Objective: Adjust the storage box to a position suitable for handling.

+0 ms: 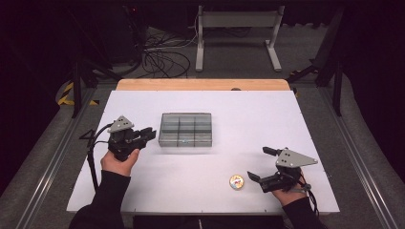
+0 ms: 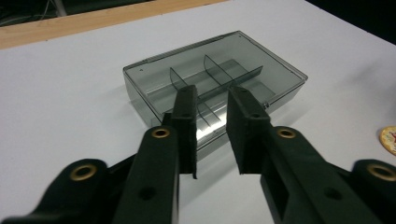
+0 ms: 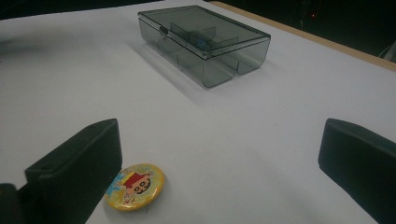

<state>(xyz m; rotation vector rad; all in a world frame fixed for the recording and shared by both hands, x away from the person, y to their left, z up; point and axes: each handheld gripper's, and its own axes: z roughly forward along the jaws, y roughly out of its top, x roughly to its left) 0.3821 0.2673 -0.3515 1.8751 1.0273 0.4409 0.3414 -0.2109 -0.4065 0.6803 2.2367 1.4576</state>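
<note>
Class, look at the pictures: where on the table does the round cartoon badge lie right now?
In the high view the cartoon badge lies flat on the white table near its front edge, right of centre, just left of the right gripper and apart from the closed compartment box.

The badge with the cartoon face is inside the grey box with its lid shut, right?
No. The badge lies on the white table, outside the grey box, close to the right gripper. The lid is shut. The high view shows it.
</note>
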